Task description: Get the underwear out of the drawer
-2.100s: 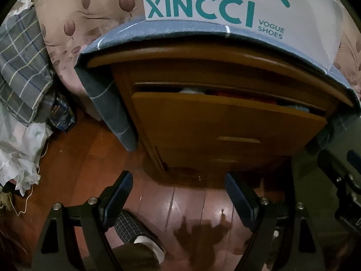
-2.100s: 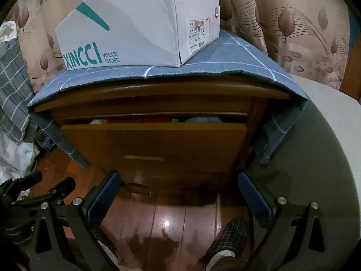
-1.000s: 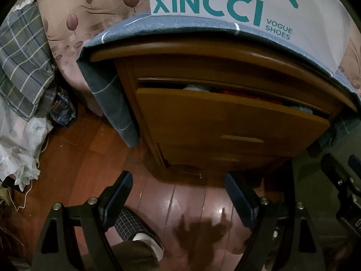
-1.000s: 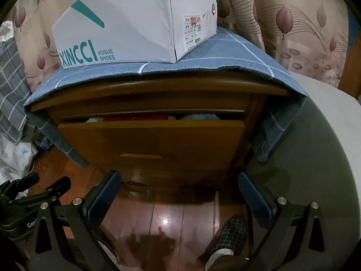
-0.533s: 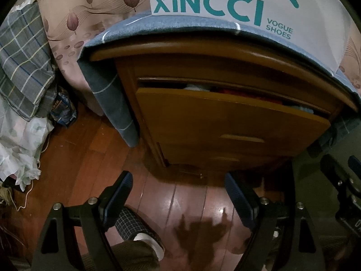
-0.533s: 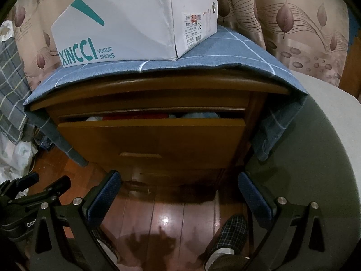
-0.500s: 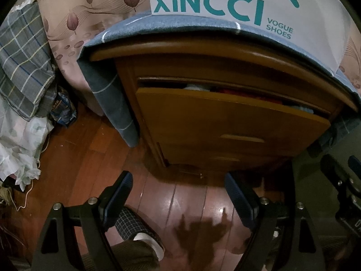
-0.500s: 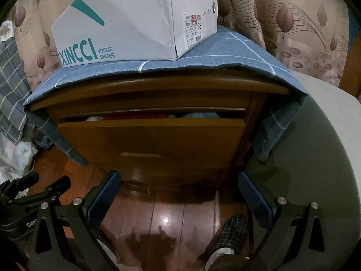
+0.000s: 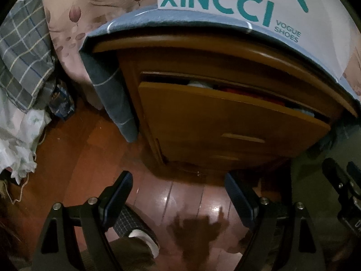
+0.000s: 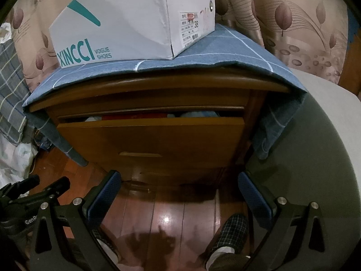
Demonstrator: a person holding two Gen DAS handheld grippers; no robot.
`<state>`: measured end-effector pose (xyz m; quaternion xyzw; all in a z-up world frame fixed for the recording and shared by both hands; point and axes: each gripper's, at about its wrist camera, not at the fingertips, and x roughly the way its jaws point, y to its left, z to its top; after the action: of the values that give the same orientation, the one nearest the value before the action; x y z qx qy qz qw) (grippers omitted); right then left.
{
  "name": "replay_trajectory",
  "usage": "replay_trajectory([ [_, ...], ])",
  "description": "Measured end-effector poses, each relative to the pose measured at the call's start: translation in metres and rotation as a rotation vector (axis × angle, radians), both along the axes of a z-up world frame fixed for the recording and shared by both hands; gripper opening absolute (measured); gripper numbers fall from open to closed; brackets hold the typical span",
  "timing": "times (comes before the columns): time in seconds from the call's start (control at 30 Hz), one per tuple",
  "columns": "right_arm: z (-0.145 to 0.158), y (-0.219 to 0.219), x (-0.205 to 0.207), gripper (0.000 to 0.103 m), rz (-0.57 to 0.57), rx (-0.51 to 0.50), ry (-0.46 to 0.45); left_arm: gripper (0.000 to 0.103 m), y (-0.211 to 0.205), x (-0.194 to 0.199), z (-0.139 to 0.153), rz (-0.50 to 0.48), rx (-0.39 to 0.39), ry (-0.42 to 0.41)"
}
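Facing a wooden nightstand (image 10: 149, 140), we hold both tools low over the floor (image 10: 167, 210), well short of the furniture. Left tool (image 9: 178, 192): jaws spread wide, nothing between them, only floorboards behind. Right tool (image 10: 178, 192): jaws likewise spread wide and empty.

Top drawer (image 10: 151, 133) stands pulled out part way; a narrow gap shows above its front panel. Folded underwear (image 10: 135, 115) sits inside the drawer: in the right wrist view we see a pale piece at the left end of the gap, a red piece in the middle and a light blue piece (image 10: 203, 114) toward the right. Left wrist view gives the same order: pale (image 9: 198, 83), red (image 9: 248, 93), blue (image 9: 304, 111). We cannot tell how many pieces lie there or how they are stacked. Neither tool touches the drawer or its contents.

On top of the nightstand lies a blue checked cloth (image 10: 216, 52) that hangs down both sides. A white shoe box (image 10: 126, 22) printed XINCCI VOGUE SHOES rests on the cloth. A leaf-patterned curtain (image 10: 300, 27) hangs behind.

A plaid slipper (image 10: 230, 230) shows on the floor near the right tool's right finger. A grey plaid fabric (image 9: 20, 52) and white bedding (image 9: 15, 135) lie at far left.
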<state>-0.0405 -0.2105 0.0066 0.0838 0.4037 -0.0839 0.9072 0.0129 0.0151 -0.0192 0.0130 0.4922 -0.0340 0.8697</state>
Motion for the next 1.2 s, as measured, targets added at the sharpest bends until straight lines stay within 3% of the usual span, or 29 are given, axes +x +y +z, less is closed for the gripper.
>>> replay_trajectory([
  [0.23,0.0,-0.007,-0.001,0.103,-0.016,0.024,0.001,0.086,0.012,0.006,-0.007,0.032,-0.088,0.059],
  [0.47,0.002,-0.013,-0.001,0.103,-0.026,0.059,-0.002,0.086,0.029,0.015,-0.013,0.102,-0.229,0.119],
  [0.6,0.004,-0.015,-0.001,0.103,-0.033,0.08,-0.007,0.086,0.027,0.015,-0.004,0.123,-0.173,0.058],
  [0.83,0.003,-0.02,-0.002,0.103,-0.057,0.099,-0.003,0.086,0.018,0.012,0.002,0.093,-0.164,0.06],
  [0.93,0.003,-0.024,-0.003,0.103,-0.06,0.133,-0.005,0.086,0.028,0.012,0.007,0.127,-0.246,0.037],
  [1.0,0.004,-0.026,-0.005,0.103,-0.059,0.137,-0.009,0.086,0.037,0.012,0.008,0.179,-0.346,0.025],
  [1.2,0.004,-0.039,-0.009,0.103,-0.098,0.168,-0.014,0.086,0.044,0.035,-0.015,0.282,-0.575,0.081],
])
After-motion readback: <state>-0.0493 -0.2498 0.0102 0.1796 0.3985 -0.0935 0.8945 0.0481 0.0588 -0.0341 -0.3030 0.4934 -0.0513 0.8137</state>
